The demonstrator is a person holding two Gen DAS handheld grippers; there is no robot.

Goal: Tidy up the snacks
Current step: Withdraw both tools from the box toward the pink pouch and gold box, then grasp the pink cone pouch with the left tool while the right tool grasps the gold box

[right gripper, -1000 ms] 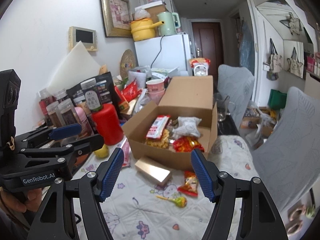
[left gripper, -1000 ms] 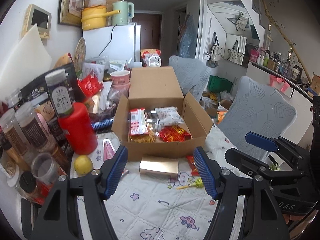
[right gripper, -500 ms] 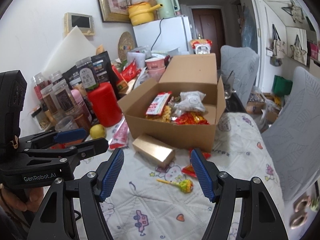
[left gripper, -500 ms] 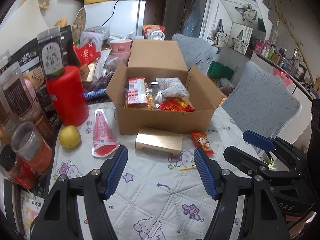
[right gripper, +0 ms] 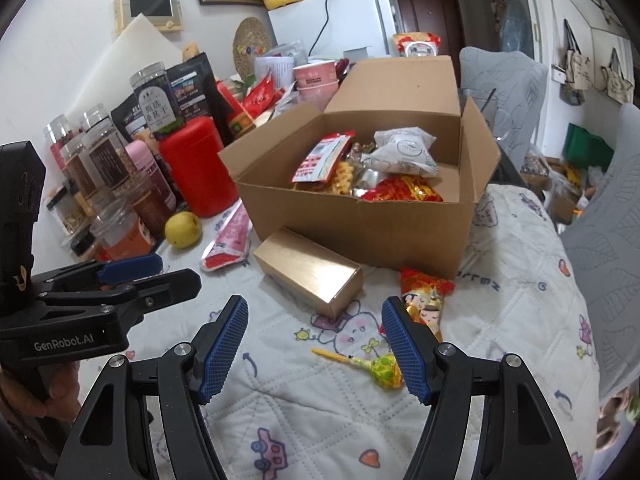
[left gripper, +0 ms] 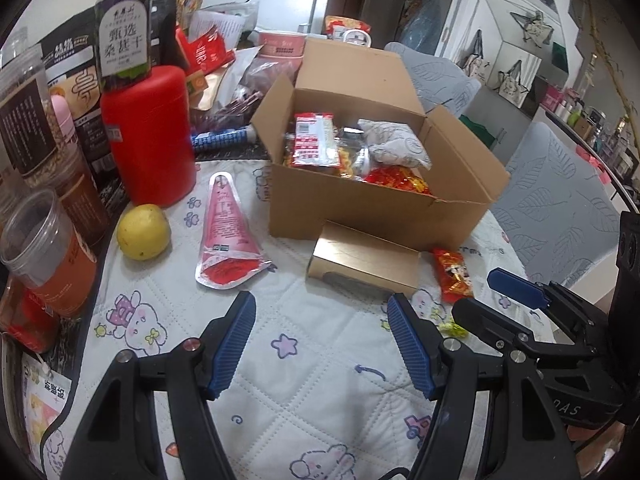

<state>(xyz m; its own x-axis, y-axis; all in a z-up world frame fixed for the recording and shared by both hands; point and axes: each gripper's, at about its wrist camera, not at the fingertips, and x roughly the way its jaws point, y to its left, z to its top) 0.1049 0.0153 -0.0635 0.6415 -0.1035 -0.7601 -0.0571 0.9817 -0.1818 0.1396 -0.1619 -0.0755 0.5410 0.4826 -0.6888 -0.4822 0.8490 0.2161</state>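
Observation:
An open cardboard box [left gripper: 372, 216] [right gripper: 360, 236] holds several snack packs. In front of it on the quilted cloth lie a gold box [left gripper: 364, 260] [right gripper: 308, 272], a pink-red triangular pouch [left gripper: 226, 232] [right gripper: 228, 240], a small red snack packet [left gripper: 454, 274] [right gripper: 426, 296] and a lollipop [right gripper: 384, 366]. My left gripper [left gripper: 322, 344] is open and empty, just short of the gold box. My right gripper [right gripper: 314, 346] is open and empty, with the lollipop beside its right finger.
A yellow lemon [left gripper: 143, 231] [right gripper: 183, 229], a red canister [left gripper: 150, 136] [right gripper: 198, 166] and several jars [left gripper: 44, 248] crowd the table's left side. Grey chairs [left gripper: 560, 192] [right gripper: 608, 248] stand at the right. A fridge [right gripper: 332, 20] is behind.
Both grippers have tilted down and moved closer to the table, so the loose snacks in front of the box now appear nearer. Both stayed open.

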